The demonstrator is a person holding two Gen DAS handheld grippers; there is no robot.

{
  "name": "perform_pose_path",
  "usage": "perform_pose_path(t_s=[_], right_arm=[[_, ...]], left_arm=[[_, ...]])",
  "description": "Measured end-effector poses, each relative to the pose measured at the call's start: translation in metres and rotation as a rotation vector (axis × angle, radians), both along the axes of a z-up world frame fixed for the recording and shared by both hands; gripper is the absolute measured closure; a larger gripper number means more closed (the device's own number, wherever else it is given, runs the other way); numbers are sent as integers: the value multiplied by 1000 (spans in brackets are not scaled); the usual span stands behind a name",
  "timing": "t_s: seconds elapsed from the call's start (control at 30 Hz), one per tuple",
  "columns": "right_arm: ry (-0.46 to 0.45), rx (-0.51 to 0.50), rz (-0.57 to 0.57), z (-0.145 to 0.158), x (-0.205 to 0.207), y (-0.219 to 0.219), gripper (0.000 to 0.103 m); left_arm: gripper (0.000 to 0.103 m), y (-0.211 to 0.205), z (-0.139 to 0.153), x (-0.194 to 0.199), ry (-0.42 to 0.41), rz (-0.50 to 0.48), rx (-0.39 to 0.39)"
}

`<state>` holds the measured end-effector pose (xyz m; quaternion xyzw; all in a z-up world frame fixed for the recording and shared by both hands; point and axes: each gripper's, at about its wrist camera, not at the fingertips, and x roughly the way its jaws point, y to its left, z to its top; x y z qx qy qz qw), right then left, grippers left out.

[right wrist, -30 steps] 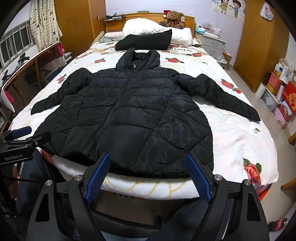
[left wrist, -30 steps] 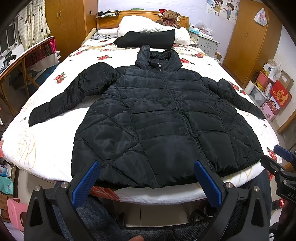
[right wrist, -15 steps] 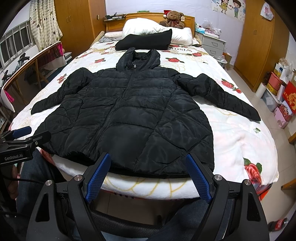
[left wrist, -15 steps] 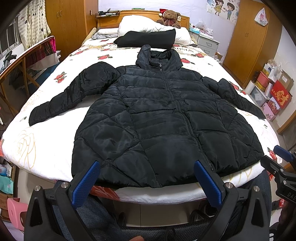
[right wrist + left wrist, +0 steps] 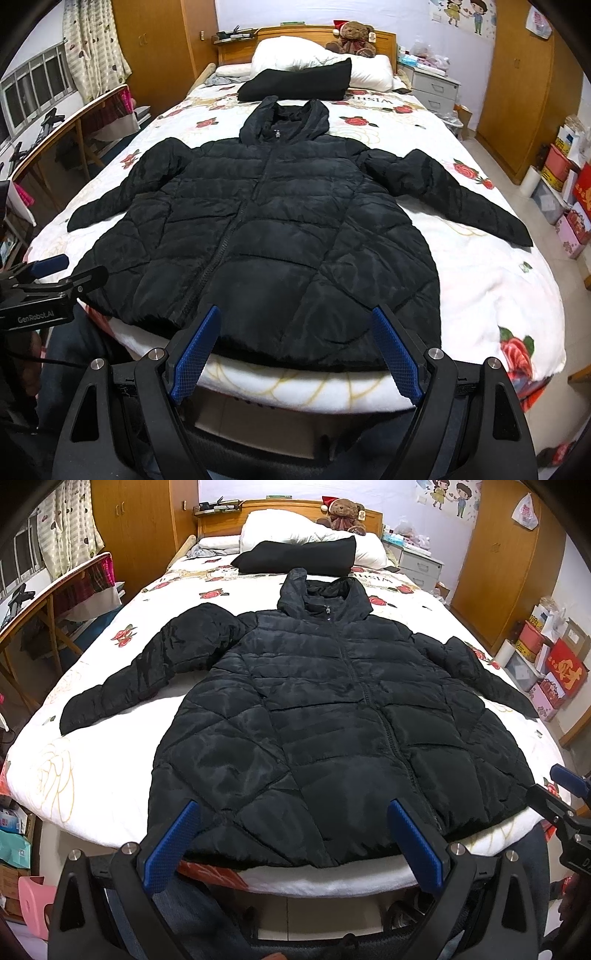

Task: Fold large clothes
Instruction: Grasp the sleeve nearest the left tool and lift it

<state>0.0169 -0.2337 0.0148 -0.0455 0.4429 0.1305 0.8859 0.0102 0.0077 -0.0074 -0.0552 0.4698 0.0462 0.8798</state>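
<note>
A black quilted hooded jacket (image 5: 332, 720) (image 5: 266, 240) lies flat and zipped on the bed, front up, both sleeves spread outward, hood toward the headboard. Its hem reaches the bed's near edge. My left gripper (image 5: 293, 818) hovers open in front of the hem, blue pads wide apart, nothing between them. My right gripper (image 5: 295, 328) is likewise open before the hem on the jacket's right half. The right gripper's tip shows at the right edge of the left wrist view, and the left gripper's at the left edge of the right wrist view.
The bed has a white rose-print cover (image 5: 92, 775) (image 5: 498, 280). A folded black garment (image 5: 299, 557) and white pillows (image 5: 317, 55) lie near the headboard. A wooden desk (image 5: 44, 602) stands left, wardrobes and boxes (image 5: 550, 664) right. A person's legs are below the grippers.
</note>
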Motion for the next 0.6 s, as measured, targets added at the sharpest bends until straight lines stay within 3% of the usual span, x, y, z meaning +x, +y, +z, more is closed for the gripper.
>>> perform_pose_path(t_s=[0.33, 0.6], right_arm=[[23, -5, 65, -5, 43, 27, 20], [33, -24, 111, -15, 90, 58, 20]], left_arm=[[1, 31, -8, 32, -4, 50, 11], [1, 86, -25, 66, 4, 151, -2]])
